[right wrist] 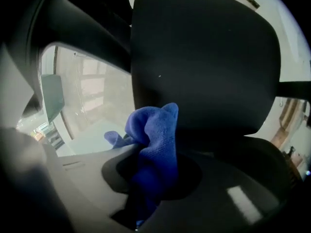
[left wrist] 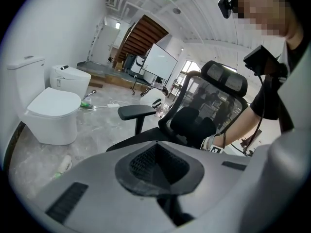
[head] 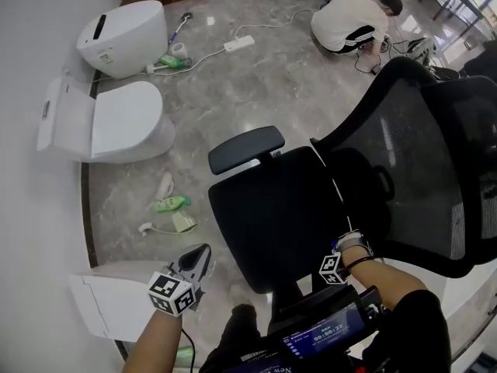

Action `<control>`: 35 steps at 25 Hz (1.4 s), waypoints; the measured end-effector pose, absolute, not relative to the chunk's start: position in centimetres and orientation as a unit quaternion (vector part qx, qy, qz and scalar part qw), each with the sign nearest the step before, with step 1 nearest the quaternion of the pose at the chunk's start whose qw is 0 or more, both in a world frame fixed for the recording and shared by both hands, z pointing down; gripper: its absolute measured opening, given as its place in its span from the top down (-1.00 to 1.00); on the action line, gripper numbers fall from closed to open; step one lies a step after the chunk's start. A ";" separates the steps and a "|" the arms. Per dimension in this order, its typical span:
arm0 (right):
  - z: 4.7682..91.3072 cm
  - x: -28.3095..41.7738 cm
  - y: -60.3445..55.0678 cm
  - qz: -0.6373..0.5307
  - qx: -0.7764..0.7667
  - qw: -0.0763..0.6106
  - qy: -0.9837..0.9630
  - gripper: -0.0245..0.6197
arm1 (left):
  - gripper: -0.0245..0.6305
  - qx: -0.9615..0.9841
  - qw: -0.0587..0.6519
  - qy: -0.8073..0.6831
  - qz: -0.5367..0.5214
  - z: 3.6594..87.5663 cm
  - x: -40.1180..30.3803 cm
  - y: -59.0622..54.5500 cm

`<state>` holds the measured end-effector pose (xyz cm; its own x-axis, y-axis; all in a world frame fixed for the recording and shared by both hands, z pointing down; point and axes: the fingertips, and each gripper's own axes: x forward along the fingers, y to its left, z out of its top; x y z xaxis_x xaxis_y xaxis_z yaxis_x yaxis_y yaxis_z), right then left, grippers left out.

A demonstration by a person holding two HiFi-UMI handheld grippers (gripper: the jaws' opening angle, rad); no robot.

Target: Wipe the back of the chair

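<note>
The black office chair point(head: 272, 216) stands in front of me, its mesh back point(head: 411, 177) leaning to the right. My right gripper point(head: 348, 243) reaches in low where seat and back meet. In the right gripper view it point(right wrist: 150, 183) is shut on a bunched blue cloth point(right wrist: 153, 135), close in front of a black padded part of the chair point(right wrist: 204, 57). The cloth does not show in the head view. My left gripper point(head: 196, 264) hangs to the left of the seat, away from the chair, jaws together and holding nothing point(left wrist: 155, 166). The left gripper view shows the chair's headrest point(left wrist: 223, 79).
Two white toilets point(head: 109, 123) point(head: 124, 33) stand along the left wall, a white lid point(head: 109, 298) lower down. Small bottles point(head: 171, 204) and a power strip point(head: 238, 43) lie on the marble floor. A person point(head: 349, 18) crouches far behind the chair.
</note>
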<state>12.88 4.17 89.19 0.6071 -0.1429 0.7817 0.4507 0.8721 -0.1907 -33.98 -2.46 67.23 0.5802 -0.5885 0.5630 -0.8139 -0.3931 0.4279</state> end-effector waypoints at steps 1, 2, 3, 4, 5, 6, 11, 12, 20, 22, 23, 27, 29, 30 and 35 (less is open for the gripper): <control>89.1 11.8 2.4 -0.179 -0.171 0.872 -0.421 0.69 | 0.92 0.818 0.347 -0.429 0.162 67.1 -34.2 -2.3; 88.7 10.3 0.0 -0.197 -0.149 0.867 -0.433 0.69 | 0.92 0.817 0.348 -0.430 0.162 67.0 -34.3 -2.2; 88.1 8.6 -3.1 -0.220 -0.122 0.860 -0.445 0.69 | 0.92 0.817 0.348 -0.431 0.161 66.8 -34.5 -2.1; 87.1 6.9 -6.6 -0.246 -0.093 0.851 -0.455 0.69 | 0.92 0.816 0.347 -0.433 0.159 66.6 -34.5 -2.0; 85.9 5.1 -10.3 -0.274 -0.061 0.841 -0.462 0.69 | 0.92 0.816 0.346 -0.435 0.158 66.3 -34.6 -1.9; 84.5 3.4 -14.0 -0.300 -0.031 0.831 -0.467 0.69 | 0.92 0.815 0.345 -0.438 0.156 66.2 -34.7 -1.9; 80.1 -0.2 -27.0 -0.374 0.044 0.816 -0.438 0.68 | 0.92 0.807 0.342 -0.460 0.143 66.0 -35.2 -1.8; 79.9 -0.4 -28.0 -0.376 0.046 0.818 -0.434 0.68 | 0.92 0.804 0.344 -0.464 0.140 66.3 -35.3 -1.8; 84.6 5.8 -16.4 -0.316 -0.039 0.852 -0.416 0.70 | 0.92 0.795 0.370 -0.461 0.136 67.3 -35.0 0.0; 84.7 8.1 -10.8 -0.286 -0.064 0.859 -0.419 0.70 | 0.92 0.803 0.366 -0.450 0.138 66.2 -34.9 0.0; 84.5 9.1 -8.0 -0.272 -0.074 0.861 -0.423 0.70 | 0.92 0.807 0.363 -0.445 0.138 65.5 -34.7 0.3; 83.0 12.6 1.5 -0.216 -0.077 0.875 -0.427 0.70 | 0.92 0.831 0.340 -0.419 0.137 62.3 -32.9 2.5; 81.4 13.5 4.6 -0.183 -0.060 0.885 -0.423 0.70 | 0.92 0.845 0.323 -0.403 0.138 60.5 -32.4 3.7; 80.5 14.0 5.7 -0.166 -0.050 0.891 -0.419 0.70 | 0.92 0.852 0.315 -0.395 0.138 59.6 -32.3 4.3; 74.8 15.6 10.4 -0.121 0.023 0.885 -0.450 0.70 | 0.92 0.874 0.290 -0.364 0.141 55.7 -31.6 8.6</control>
